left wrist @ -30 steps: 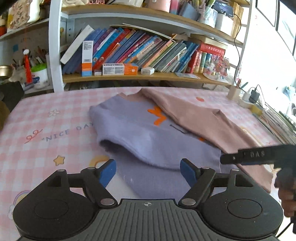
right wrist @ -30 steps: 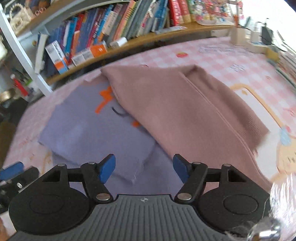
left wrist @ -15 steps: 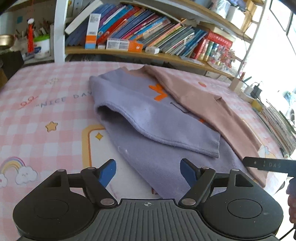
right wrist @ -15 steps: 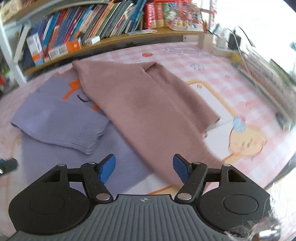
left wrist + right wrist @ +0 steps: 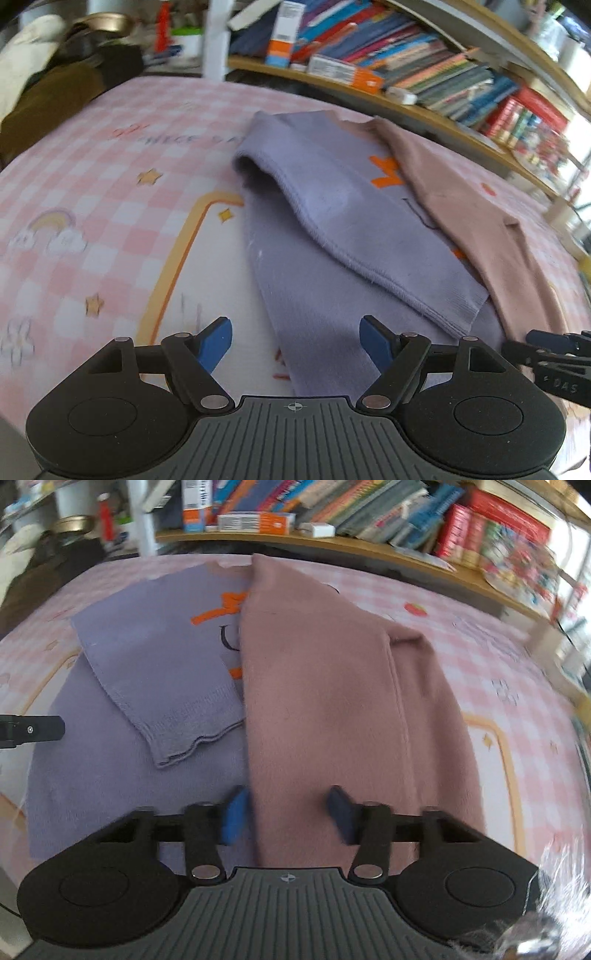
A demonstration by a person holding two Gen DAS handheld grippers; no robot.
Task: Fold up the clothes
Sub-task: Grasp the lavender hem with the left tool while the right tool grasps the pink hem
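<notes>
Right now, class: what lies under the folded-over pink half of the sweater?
Beneath the pink half the purple front shows beside it, with part of an orange and black motif peeking out. The rest of the motif is covered.

Bright daylight from right, glare blown out at right edge; fisheye warp, motion blur across both views

We find the sweater's (image 5: 325, 709) near hem hidden behind the right gripper (image 5: 288, 814), whose blue fingertips (image 5: 234, 819) are motion-blurred.
</notes>
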